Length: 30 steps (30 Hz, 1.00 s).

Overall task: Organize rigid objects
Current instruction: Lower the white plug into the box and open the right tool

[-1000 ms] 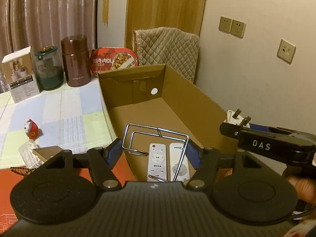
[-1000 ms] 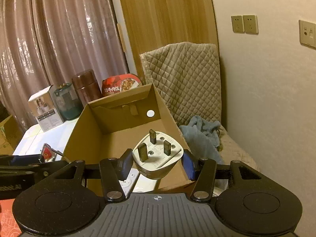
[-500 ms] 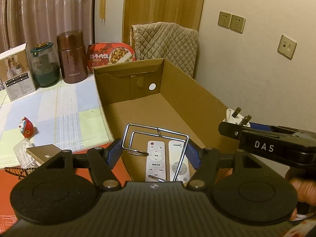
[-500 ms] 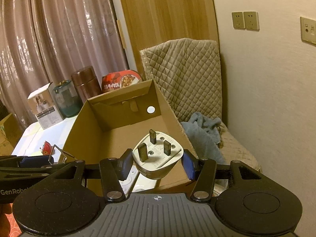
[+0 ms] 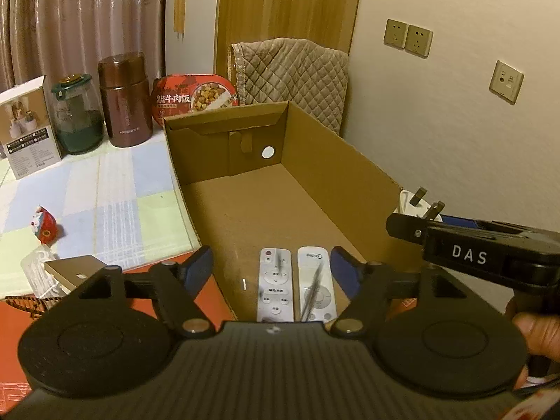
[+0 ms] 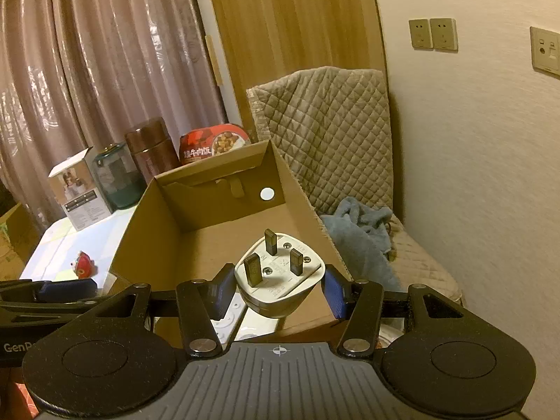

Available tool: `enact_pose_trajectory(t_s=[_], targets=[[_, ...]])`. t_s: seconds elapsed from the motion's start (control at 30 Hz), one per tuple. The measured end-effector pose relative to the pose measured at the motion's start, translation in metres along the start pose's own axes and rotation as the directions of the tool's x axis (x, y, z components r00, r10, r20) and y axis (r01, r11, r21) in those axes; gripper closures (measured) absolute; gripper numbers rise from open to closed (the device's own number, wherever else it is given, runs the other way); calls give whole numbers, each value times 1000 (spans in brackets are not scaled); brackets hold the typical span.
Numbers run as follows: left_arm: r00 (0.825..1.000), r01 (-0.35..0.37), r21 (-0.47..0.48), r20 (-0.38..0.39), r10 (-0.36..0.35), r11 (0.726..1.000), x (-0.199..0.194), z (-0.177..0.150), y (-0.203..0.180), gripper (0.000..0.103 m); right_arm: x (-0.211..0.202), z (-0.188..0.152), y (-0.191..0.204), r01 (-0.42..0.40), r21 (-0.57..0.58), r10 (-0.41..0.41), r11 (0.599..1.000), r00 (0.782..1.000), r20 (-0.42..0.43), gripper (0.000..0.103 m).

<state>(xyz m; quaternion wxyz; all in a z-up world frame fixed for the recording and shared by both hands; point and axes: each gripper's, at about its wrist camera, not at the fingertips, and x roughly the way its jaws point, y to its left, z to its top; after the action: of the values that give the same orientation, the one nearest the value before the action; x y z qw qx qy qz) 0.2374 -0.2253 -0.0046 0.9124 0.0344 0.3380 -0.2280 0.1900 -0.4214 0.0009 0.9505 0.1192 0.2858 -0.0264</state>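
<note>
Left gripper (image 5: pixel 271 267) hangs over the near end of the cardboard box (image 5: pixel 350 178). Jaws opening, nothing solid between the pads; only faint blurred metal streaks over the two white remotes (image 5: pixel 295 283) lying side by side on the box floor, at 6 o'clock in the left view. Can't tell what the streaks are.

Right gripper (image 6: pixel 278 285) is clamped narrow on a white three-pin plug (image 6: pixel 276 273), pads on its two opposite flanks, pins facing up and away. It sits above the box's near right corner.

Handling call: the plug is a hard moulded shell, light, smooth on the sides, so it could twist if squeezed off-centre. The flat flanks look like the correct hold; keep off the pins. I'd expect it to clatter on release, not break. The remotes are flat and slick; hard to pinch off cardboard.

Surface: a table with a pale checked cloth (image 5: pixel 105 203). At 10–11 o'clock there's a white carton (image 5: pixel 28 129), green glass jar (image 5: pixel 75 119) and brown flask (image 5: pixel 124 101); a red meal tub (image 5: pixel 194 96) stands behind the box. A small red figurine (image 5: pixel 43 224) lies at 9.

Room: curtains on the left, wood panel, quilted chair (image 6: pixel 325 133) at 1 o'clock, wall sockets (image 5: pixel 407 36) on the right.
</note>
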Motion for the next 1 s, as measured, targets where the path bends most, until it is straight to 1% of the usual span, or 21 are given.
enact_pose_trajectory(t_s=[0.17, 0.37, 1.0], targets=[[1000, -15, -22, 9, 15, 1000, -5, 0, 7, 34, 0, 0, 0, 0, 0, 0, 1000, 1000, -1, 53], [1000, -30, -27, 5, 30, 999, -9, -1, 11, 34, 0, -1, 3, -8, -2, 8, 1000, 1000, -5, 53], [999, -30, -30, 9, 31, 999, -12, -2, 10, 34, 0, -2, 0, 5, 0, -5, 1000, 1000, 4, 53]])
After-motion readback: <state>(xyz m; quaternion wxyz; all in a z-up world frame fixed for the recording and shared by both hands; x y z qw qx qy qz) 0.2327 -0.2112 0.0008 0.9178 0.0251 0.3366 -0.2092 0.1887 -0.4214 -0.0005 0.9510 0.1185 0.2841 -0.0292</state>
